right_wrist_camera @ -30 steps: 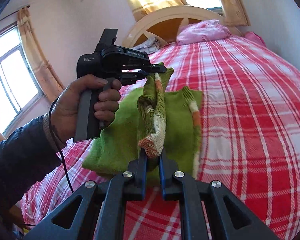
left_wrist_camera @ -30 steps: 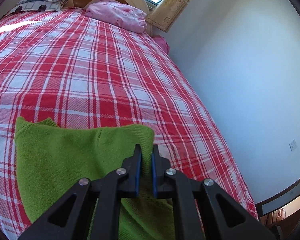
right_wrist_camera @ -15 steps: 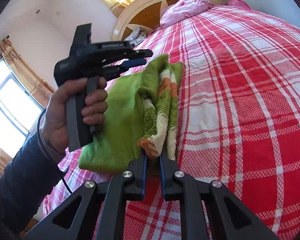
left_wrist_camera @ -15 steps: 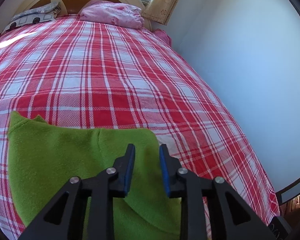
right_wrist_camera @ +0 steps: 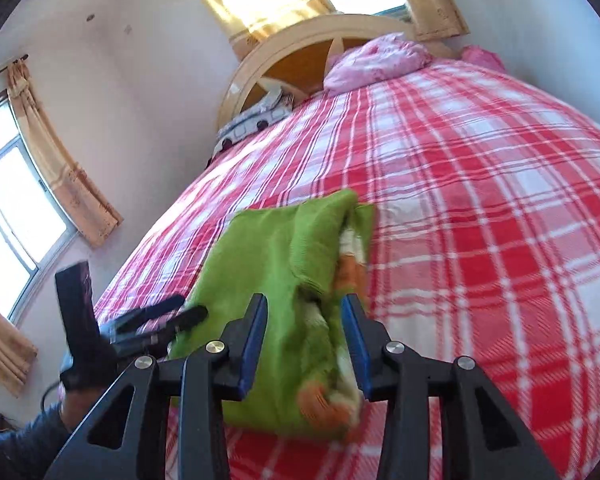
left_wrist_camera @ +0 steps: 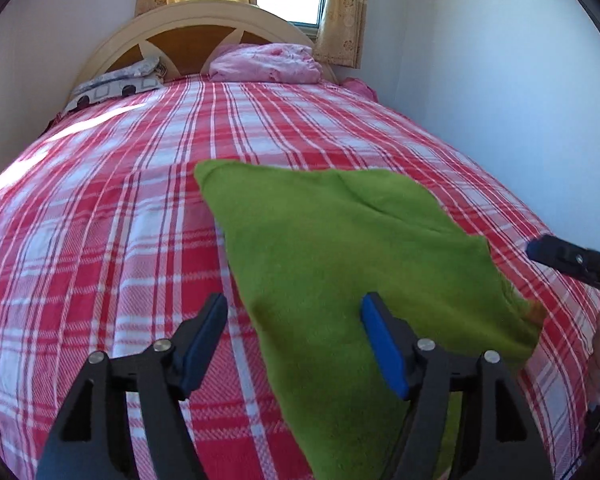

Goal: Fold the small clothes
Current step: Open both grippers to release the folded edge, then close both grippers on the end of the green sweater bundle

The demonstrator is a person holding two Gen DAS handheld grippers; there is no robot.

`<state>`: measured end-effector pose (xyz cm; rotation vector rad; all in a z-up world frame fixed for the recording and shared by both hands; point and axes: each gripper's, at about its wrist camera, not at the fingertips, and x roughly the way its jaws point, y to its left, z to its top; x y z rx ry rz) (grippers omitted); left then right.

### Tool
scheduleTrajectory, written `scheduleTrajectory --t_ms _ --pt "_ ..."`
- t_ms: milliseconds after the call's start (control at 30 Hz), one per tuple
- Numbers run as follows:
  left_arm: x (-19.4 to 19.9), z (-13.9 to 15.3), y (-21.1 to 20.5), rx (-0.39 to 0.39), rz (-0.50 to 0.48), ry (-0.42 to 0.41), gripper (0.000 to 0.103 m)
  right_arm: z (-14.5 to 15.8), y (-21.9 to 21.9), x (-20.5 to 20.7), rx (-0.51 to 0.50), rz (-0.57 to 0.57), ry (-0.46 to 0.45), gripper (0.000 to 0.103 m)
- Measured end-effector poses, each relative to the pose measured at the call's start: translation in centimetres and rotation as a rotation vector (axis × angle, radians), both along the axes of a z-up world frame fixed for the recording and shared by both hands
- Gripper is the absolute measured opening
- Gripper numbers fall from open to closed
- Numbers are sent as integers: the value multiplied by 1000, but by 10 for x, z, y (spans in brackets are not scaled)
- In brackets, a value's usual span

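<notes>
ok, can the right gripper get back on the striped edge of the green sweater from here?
Probably yes. The right gripper is opening with the green sweater lying between its fingers, nothing in the way.

We see a green knit sweater (left_wrist_camera: pixel 340 248): soft, fuzzy, matt; its orange and cream trim (right_wrist_camera: pixel 340 384) looks coarser-ribbed. Bedsheet (left_wrist_camera: pixel 100 240) is woven cotton-like cloth, red plaid, matt, visible weave. Left gripper (left_wrist_camera: pixel 292 344) and right gripper (right_wrist_camera: pixel 305 340): matt black plastic, shiny metal screws, smooth blue pads (left_wrist_camera: pixel 382 344). Headboard (left_wrist_camera: pixel 188 36): glossy cream frame, brown wood panels. Pink pillow (left_wrist_camera: pixel 266 62): soft crumpled cloth. Curtain (right_wrist_camera: pixel 60 160): thin matt fabric. Wall (left_wrist_camera: pixel 480 80): smooth paint
</notes>
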<state>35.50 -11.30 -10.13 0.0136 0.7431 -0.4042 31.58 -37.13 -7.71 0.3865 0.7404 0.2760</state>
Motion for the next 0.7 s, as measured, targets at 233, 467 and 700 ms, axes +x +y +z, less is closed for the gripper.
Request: scheduleTrajectory --t_ms 233,467,700 --pt "-3 -7 -3 -49 -2 10 73 -32 8 45 -54 -24 152 19" --pt "-7 -12 5 -80 -8 28 91 -32 7 36 -135 -67 141 17" --pt "-3 -21 1 -58 -12 79 98 -9 14 25 -240 -113 64 39"
